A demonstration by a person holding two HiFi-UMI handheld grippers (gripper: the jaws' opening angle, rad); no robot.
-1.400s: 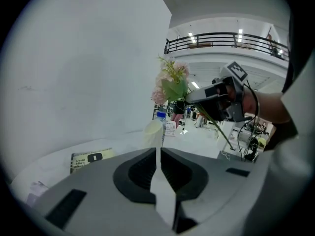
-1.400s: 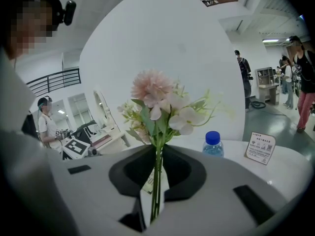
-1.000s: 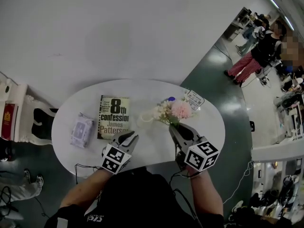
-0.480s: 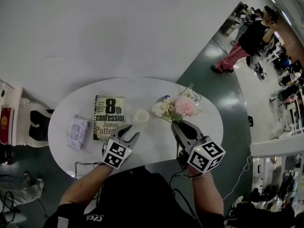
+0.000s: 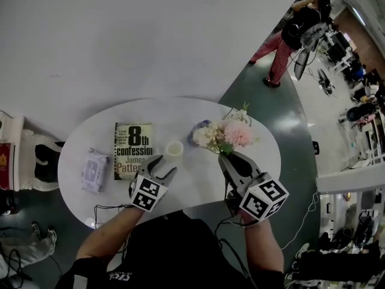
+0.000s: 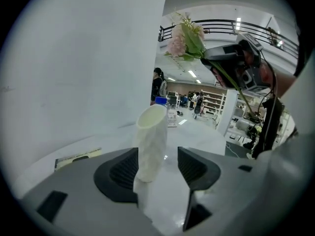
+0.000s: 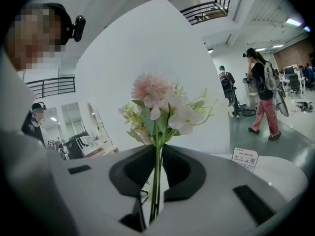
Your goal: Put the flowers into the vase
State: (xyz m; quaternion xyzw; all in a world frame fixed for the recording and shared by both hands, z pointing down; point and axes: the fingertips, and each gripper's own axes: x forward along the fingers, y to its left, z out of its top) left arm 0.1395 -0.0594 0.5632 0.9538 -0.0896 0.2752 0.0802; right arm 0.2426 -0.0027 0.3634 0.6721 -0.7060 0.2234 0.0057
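Book left of centre on table; your left gripper jaws apart, just been opening, vase upright between them, mid-table; your right gripper pinches flowers by stems, blooms raised over table's right half.

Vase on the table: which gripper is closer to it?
Left. The left gripper has just been opening its jaws, and the white vase stands between them, ungripped. The right gripper is farther, off to the vase's right, holding the flowers by their stems.
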